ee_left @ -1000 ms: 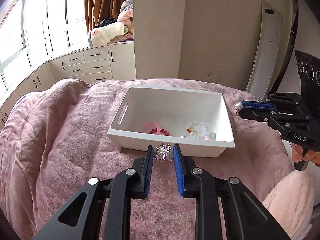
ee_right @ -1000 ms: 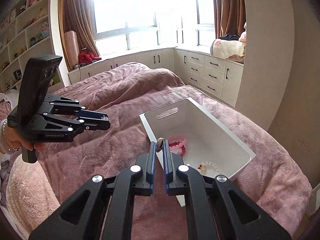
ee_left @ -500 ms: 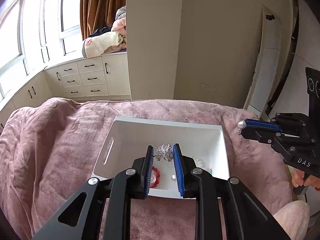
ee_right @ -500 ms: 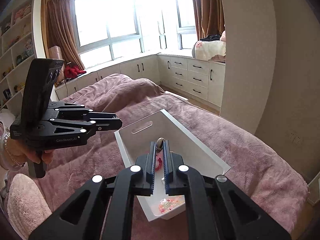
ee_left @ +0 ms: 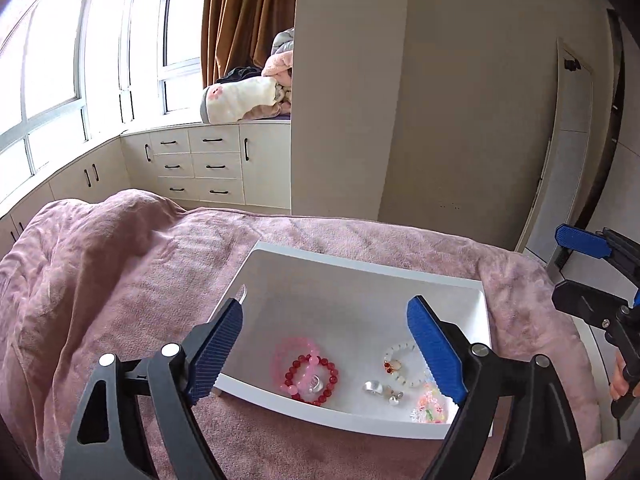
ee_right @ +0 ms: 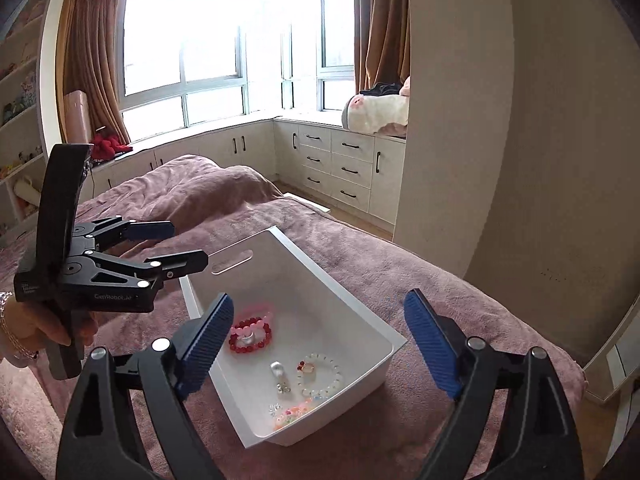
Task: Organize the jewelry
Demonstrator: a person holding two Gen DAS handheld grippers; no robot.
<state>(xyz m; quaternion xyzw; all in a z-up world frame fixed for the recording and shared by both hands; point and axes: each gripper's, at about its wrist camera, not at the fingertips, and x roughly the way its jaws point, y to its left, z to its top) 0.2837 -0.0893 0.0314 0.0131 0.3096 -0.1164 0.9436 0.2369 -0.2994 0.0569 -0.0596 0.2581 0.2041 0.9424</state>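
Note:
A white bin (ee_left: 360,262) (ee_right: 304,252) sits on the pink blanket. On its floor lie a red bead bracelet (ee_left: 310,380) (ee_right: 250,336) over a pink one (ee_left: 294,350), a white bead bracelet (ee_left: 400,364) (ee_right: 320,376), small silver pieces (ee_left: 374,387) (ee_right: 277,368) and a colourful bracelet (ee_left: 430,406) (ee_right: 292,412). My left gripper (ee_left: 326,312) (ee_right: 186,244) hangs over the bin's near edge, jaws opening, with nothing between them. My right gripper (ee_right: 320,304) (ee_left: 560,268) hovers over the bin too, jaws opening and empty.
The pink blanket (ee_left: 120,280) covers the bed around the bin. Cream drawers (ee_left: 200,168) line the far wall under the windows. A beige wall column (ee_right: 452,120) stands behind the bed. A hand (ee_right: 24,332) grips the left gripper's handle.
Both grippers went from shut to wide open. The silver brooch left the left jaws and the small round piece left the right jaws. Both moved forward over the bin.

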